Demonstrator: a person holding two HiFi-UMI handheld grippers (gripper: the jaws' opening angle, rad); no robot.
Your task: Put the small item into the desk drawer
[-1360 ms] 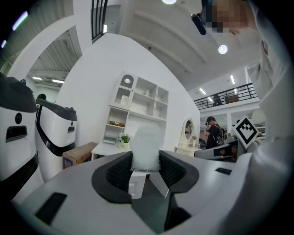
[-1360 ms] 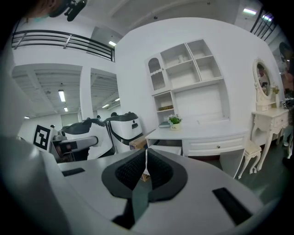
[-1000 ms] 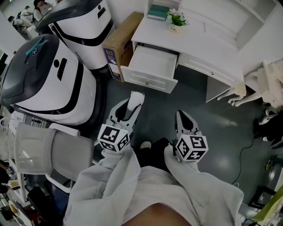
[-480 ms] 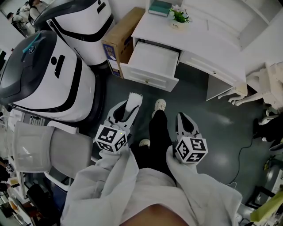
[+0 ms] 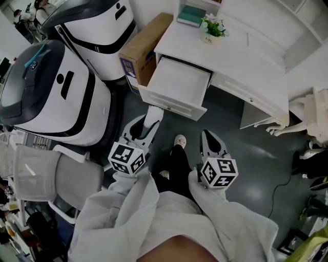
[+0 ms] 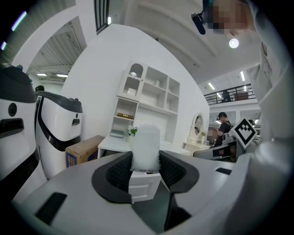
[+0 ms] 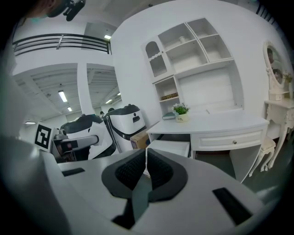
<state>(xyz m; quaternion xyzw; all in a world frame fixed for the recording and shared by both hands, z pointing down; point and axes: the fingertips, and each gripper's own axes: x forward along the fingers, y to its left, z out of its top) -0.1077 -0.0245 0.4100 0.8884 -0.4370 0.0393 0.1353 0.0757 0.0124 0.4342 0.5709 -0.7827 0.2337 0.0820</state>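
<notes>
The small item is a pale white foam-mesh piece, and my left gripper is shut on it. In the left gripper view the item stands upright between the dark pads of that gripper. The white desk drawer is pulled open just ahead of the item, and its inside looks bare. My right gripper hovers over the grey floor to the right, shut with nothing in it. From the right gripper view the open drawer lies straight ahead.
The white desk carries a potted plant and a teal book. A cardboard box leans by the drawer's left side. Two big white-and-black machines fill the left. A grey chair is behind; the person's shoe is between the grippers.
The person has stepped toward the desk, so the drawer now lies closer to the left gripper's tip. Both grippers keep their grip state.
</notes>
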